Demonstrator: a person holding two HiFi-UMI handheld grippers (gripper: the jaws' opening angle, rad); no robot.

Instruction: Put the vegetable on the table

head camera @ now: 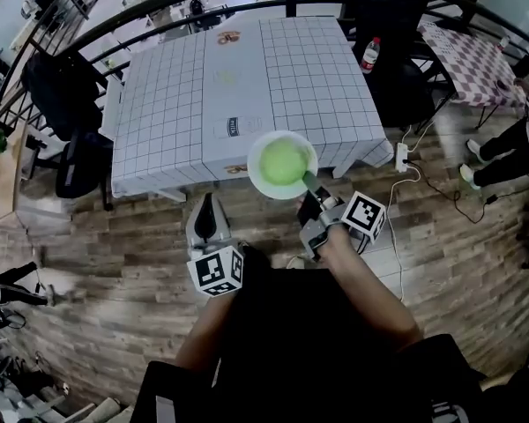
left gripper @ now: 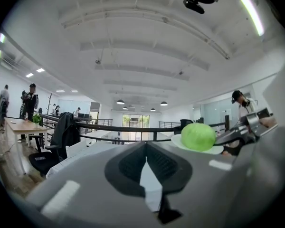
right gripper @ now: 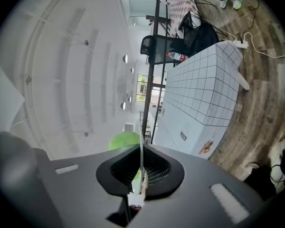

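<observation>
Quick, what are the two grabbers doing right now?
Left gripper: shut, holding nothing.
Right gripper: shut on the white plate rim, green vegetable on it.

The right hand-held gripper (right gripper: pixel 142 151) hides much of the vegetable (right gripper: pixel 123 140) and plate (right gripper: pixel 141 131).

The left claw (left gripper: pixel 147 161) is closed, and beyond it a green vegetable (left gripper: pixel 197 136) sits on a white plate (left gripper: pixel 177 141)

Round pale-green vegetable (head camera: pixel 283 162) rests on a white plate (head camera: pixel 256 176) over the gridded table (head camera: pixel 247 77) edge.
</observation>
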